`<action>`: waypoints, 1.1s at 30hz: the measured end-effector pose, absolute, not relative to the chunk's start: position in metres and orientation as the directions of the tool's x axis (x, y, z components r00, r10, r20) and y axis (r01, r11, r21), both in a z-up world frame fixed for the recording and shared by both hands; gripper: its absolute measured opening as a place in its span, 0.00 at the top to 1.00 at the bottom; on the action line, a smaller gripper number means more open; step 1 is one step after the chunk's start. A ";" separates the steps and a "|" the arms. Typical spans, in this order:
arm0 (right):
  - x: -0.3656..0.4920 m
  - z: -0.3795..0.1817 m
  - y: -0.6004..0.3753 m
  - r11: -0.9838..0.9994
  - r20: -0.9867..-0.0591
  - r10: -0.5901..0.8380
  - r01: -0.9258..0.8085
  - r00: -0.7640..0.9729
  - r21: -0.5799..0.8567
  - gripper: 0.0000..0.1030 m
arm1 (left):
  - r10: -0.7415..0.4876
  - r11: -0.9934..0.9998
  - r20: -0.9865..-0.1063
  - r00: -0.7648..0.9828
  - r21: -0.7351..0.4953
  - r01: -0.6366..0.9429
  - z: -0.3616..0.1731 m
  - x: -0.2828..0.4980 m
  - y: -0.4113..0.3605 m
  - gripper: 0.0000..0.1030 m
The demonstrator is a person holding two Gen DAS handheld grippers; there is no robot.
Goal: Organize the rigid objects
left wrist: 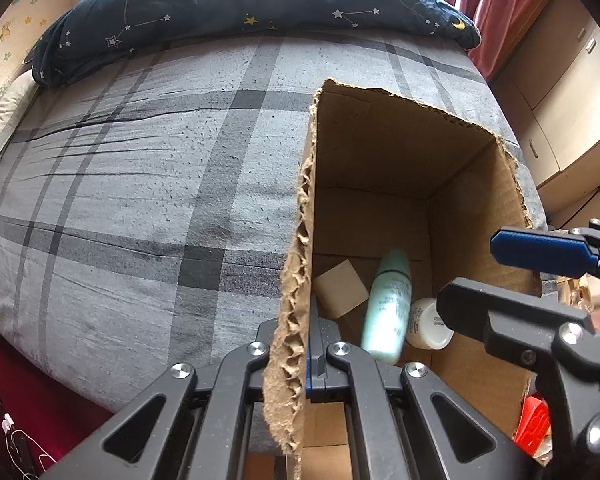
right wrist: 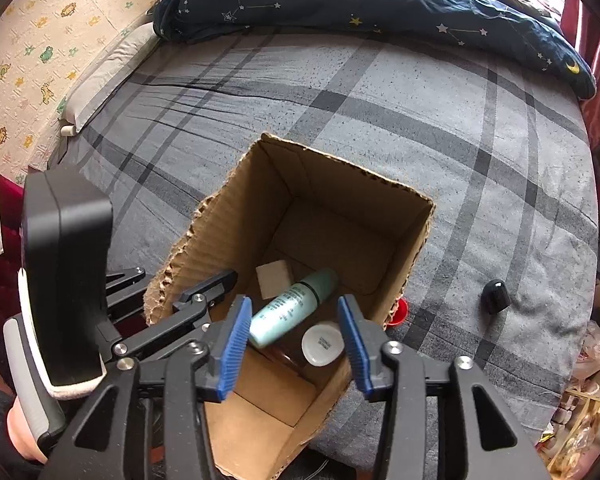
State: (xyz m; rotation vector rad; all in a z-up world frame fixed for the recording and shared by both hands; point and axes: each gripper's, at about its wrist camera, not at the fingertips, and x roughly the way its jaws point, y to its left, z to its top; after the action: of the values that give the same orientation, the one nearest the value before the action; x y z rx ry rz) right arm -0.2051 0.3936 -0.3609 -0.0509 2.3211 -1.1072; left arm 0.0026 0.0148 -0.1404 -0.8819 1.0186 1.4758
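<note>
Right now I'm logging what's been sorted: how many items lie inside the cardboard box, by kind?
Mint-green bottle: 1
White-lidded jar: 1
Small tan cube box: 1
Total inside the cardboard box: 3

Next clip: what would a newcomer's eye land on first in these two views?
The open cardboard box on the grey plaid bed, its torn left wall pinched by the shut left gripper. Inside lie a mint bottle, a white-capped jar and a small tan cube, with the right gripper open above them. A small black object sits on the bed right of the box.
</note>
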 end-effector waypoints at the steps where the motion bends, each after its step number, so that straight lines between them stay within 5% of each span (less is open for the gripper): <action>1: -0.203 -0.360 0.394 0.655 -0.471 -0.276 0.195 -0.838 -0.730 0.45 | 0.354 -0.051 -0.924 -0.142 0.132 -0.990 -0.140 0.003 0.015 0.98; 16: -0.198 -0.352 0.394 0.683 -0.529 -0.305 0.206 -0.792 -0.701 0.22 | 0.347 -0.116 -0.924 -0.159 0.126 -0.985 -0.137 -0.002 0.014 0.97; 20: -0.191 -0.350 0.399 0.711 -0.549 -0.329 0.181 -0.768 -0.680 0.00 | 0.338 -0.150 -0.924 -0.180 0.136 -0.979 -0.138 -0.004 0.013 0.97; 33: -0.183 -0.325 0.382 0.681 -0.496 -0.491 0.040 -0.716 -0.731 0.00 | 0.326 -0.228 -0.919 -0.221 0.150 -0.962 -0.136 -0.018 0.010 0.98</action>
State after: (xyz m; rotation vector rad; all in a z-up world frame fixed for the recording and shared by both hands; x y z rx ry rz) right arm -0.1834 0.3816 -0.3251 -0.3444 2.1901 -0.9741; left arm -0.0178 0.0102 -0.1362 -0.9798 0.9681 1.6435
